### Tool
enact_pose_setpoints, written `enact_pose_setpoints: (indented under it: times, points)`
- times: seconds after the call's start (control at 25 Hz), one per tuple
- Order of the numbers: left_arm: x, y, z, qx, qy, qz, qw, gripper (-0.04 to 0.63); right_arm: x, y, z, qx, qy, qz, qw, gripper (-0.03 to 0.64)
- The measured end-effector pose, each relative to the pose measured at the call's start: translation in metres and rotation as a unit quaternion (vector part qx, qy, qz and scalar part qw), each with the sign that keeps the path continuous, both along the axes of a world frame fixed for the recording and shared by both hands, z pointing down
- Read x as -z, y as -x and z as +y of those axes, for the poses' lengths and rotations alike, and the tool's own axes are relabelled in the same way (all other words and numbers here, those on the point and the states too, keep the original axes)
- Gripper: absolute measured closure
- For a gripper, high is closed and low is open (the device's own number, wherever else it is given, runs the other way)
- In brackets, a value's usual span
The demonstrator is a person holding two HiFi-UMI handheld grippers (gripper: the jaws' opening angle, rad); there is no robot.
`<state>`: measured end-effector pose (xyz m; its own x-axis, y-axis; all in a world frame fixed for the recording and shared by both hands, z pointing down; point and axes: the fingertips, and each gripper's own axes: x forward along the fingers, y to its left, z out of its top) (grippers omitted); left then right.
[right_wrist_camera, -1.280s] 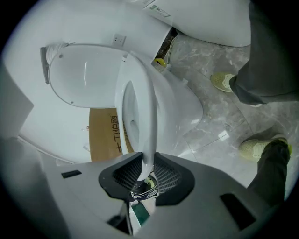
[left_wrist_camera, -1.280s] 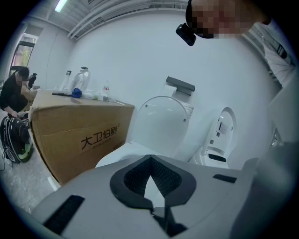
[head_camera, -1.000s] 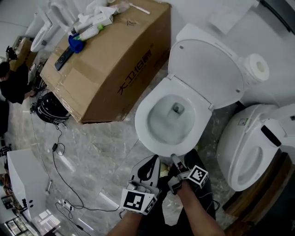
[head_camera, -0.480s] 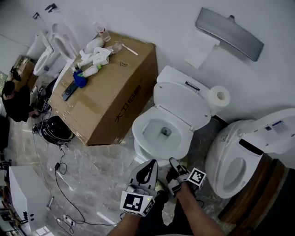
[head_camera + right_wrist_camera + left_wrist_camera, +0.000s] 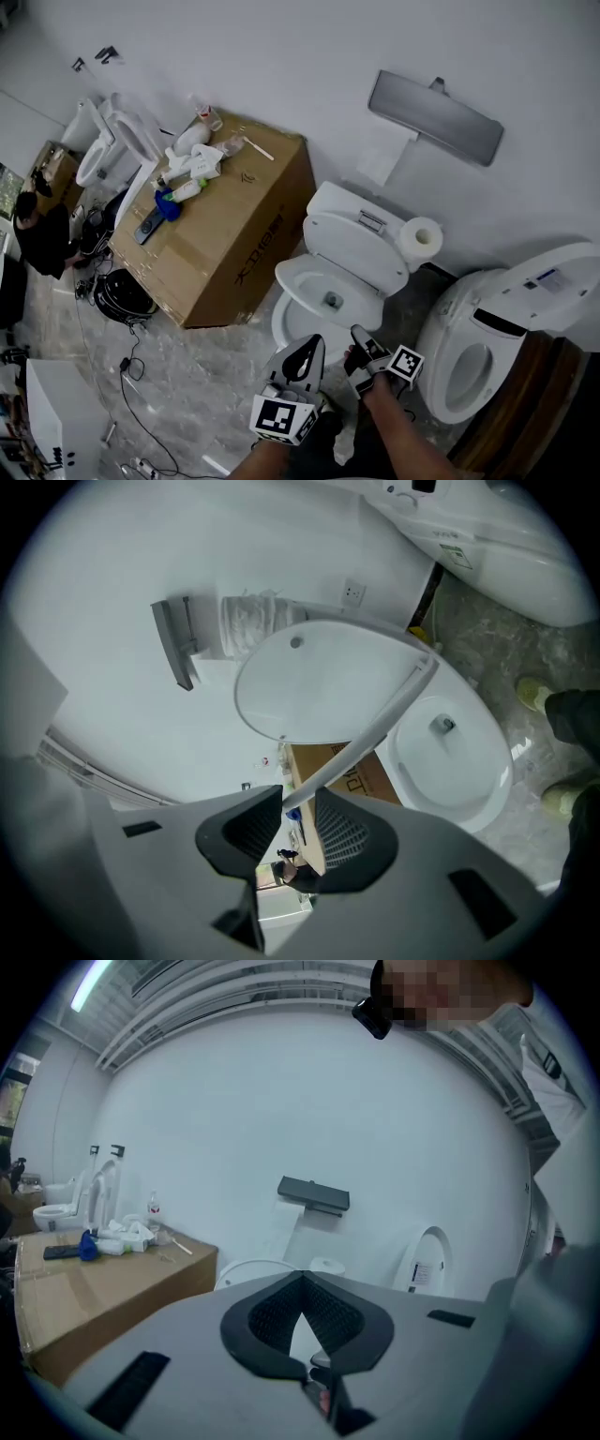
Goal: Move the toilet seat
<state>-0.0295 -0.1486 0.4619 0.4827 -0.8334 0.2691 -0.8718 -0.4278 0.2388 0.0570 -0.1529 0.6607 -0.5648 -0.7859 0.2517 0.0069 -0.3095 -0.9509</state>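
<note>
Toilet seat part-raised between bowl and upright lid, front rim at my right gripper tips. Jaws apart, just been opening, pads not pressing: probably freeing rim to pivot. Left gripper closed, empty, spare.

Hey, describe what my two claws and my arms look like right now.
The left claw and the right claw both have smooth light grey shells, with black ribbed wedge-shaped pads set in a dark surround. Each carries a marker cube, left and right, printed with black-and-white squares. No sleeve shows on the right forearm in the head view, and no cables show.
</note>
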Motion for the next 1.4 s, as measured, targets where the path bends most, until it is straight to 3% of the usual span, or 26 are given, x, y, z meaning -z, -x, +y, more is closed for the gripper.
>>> enact_pose_setpoints:
  times: [0.64, 1.08, 1.4]
  points:
    - [0.035, -0.05, -0.076, -0.009, -0.017, -0.005, 0.9998, 0.588, 0.031, -0.061, -0.093, 0.001, -0.016, 0.03, 0.999, 0.511]
    - [0.038, -0.065, -0.113, 0.011, -0.007, -0.012, 0.9998, 0.588, 0.034, -0.094, -0.141, 0.001, -0.03, 0.049, 0.998, 0.512]
    - [0.039, -0.066, -0.129, 0.022, -0.006, -0.017, 0.9996, 0.588, 0.031, -0.101, -0.154, 0.021, -0.035, 0.091, 0.995, 0.512]
